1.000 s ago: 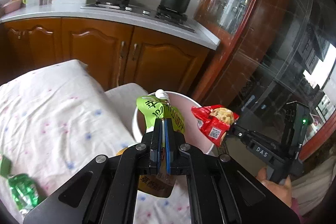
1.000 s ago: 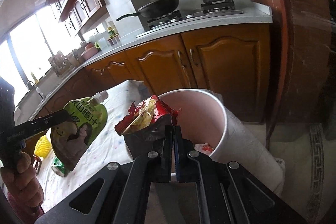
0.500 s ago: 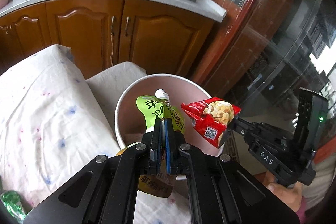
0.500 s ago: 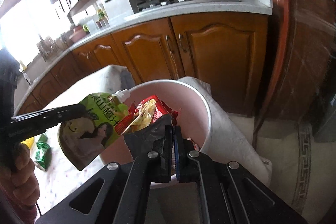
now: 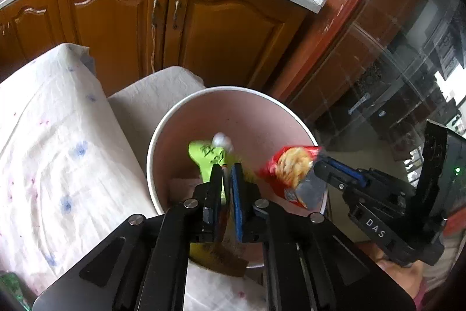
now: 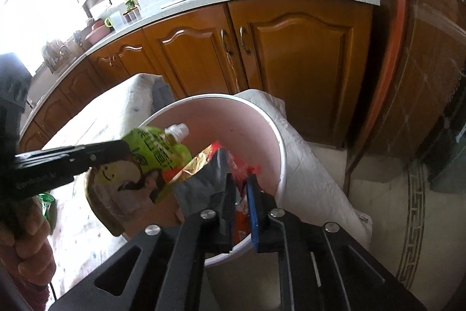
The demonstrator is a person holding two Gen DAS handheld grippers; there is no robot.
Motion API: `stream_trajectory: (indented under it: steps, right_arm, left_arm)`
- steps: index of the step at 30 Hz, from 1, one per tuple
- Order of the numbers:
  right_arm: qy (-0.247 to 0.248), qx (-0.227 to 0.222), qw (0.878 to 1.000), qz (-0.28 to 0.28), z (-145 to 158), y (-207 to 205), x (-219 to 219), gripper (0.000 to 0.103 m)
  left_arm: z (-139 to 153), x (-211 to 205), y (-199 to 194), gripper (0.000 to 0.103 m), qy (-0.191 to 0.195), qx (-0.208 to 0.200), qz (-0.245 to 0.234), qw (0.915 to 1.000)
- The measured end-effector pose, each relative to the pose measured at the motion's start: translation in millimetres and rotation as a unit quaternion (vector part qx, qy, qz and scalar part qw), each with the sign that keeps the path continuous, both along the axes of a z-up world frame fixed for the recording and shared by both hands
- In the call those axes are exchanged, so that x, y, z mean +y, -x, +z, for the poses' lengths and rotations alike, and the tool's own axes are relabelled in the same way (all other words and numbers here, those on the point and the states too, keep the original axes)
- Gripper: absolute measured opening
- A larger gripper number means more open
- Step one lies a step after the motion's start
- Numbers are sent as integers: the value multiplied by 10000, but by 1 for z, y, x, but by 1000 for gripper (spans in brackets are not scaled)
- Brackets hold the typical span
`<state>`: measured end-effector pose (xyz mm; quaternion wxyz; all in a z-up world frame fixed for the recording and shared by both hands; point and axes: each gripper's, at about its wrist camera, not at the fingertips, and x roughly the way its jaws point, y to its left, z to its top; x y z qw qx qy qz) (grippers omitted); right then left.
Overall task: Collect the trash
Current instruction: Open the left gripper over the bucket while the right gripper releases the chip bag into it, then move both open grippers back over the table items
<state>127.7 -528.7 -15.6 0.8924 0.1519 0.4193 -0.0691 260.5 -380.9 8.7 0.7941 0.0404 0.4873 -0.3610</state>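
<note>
— While both claws hang over the pink bin point(image 5: 233, 107), what is in the left claw point(image 5: 226, 168)?
— A green drink pouch point(image 5: 205, 156) with a white spout sits between its jaws, which are opening; a gap shows beside the blue pad.
— And the right claw point(image 6: 240, 182)?
— Its jaws are opening too, with a red snack bag point(image 6: 230, 162) between them, over the bin's mouth.
— Where does the bin stand?
— Just beside the cloth-covered tabletop point(image 5: 52, 136), in front of the wooden cabinets point(image 5: 116, 19). Some trash lies at its bottom, too blurred to name
</note>
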Motion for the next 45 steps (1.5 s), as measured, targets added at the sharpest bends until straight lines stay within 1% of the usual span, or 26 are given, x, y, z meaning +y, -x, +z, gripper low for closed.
stream_trajectory:
  steps: [1, 2, 3, 5, 7, 9, 10, 12, 14, 16, 18, 20, 22, 26, 28, 32, 39, 45]
  right_arm:
    - [-18, -9, 10000, -10, 0, 1, -1, 15]
    - [-47, -20, 10000, -11, 1, 2, -1, 20]
    - [-82, -53, 10000, -16, 1, 3, -2, 22]
    - [-131, -107, 9999, -29, 2, 6, -3, 33]
    - [-156, -148, 9998, -44, 4, 9, -3, 33]
    - [-205, -200, 9996, -53, 6, 11, -2, 35]
    - [-230, -236, 9994, -61, 7, 13, -2, 37]
    - [-307, -314, 9990, -73, 8, 15, 0, 46]
    - [-496, -501, 9975, -47, 11, 20, 1, 62]
    - [-545, -636, 9965, -59, 15, 24, 5, 71]
    - [-602, -760, 9953, -63, 18, 28, 9, 73]
    - [-673, -851, 9941, -80, 20, 30, 13, 78]
    - [-696, -941, 9931, -81, 22, 33, 18, 79]
    - [-741, -1133, 9907, -89, 27, 39, 31, 85]
    - [-751, -1238, 9894, -117, 28, 42, 37, 87]
    - [-832, -1355, 9873, -59, 29, 46, 54, 88]
    - [-896, -1325, 9870, 181, 28, 47, 87, 88]
    - [-786, -1295, 9873, 473, 28, 46, 120, 88]
  left_arm:
    - [0, 0, 0, 11, -18, -9, 3, 10000]
    - [0, 0, 1, 18, -45, -25, 8, 10000]
    - [1, 1, 2, 23, -40, -38, 6, 10000]
    - [3, 2, 4, 26, -43, -92, 31, 9999]
    - [4, 5, 5, 29, -14, -79, 42, 10000]
    - [5, 10, 6, 32, 36, -78, 65, 9999]
    - [6, 13, 6, 33, 45, -84, 91, 9999]
    - [8, 21, 9, 39, 109, -74, 151, 9998]
    - [9, 29, 12, 40, 153, -88, 221, 9996]
    - [12, 38, 16, 42, 187, -133, 321, 9992]
    - [14, 49, 20, 46, 249, -157, 422, 9987]
    - [18, 62, 25, 47, 321, -216, 532, 9978]
    - [22, 74, 29, 51, 383, -274, 639, 9968]
    - [27, 103, 37, 57, 512, -376, 914, 9938]
    - [27, 116, 40, 57, 573, -356, 1024, 9925]
    - [26, 144, 46, 57, 648, -323, 1240, 9896]
    - [28, 188, 60, 57, 798, -308, 1570, 9839]
    - [29, 237, 71, 57, 890, -362, 1926, 9766]
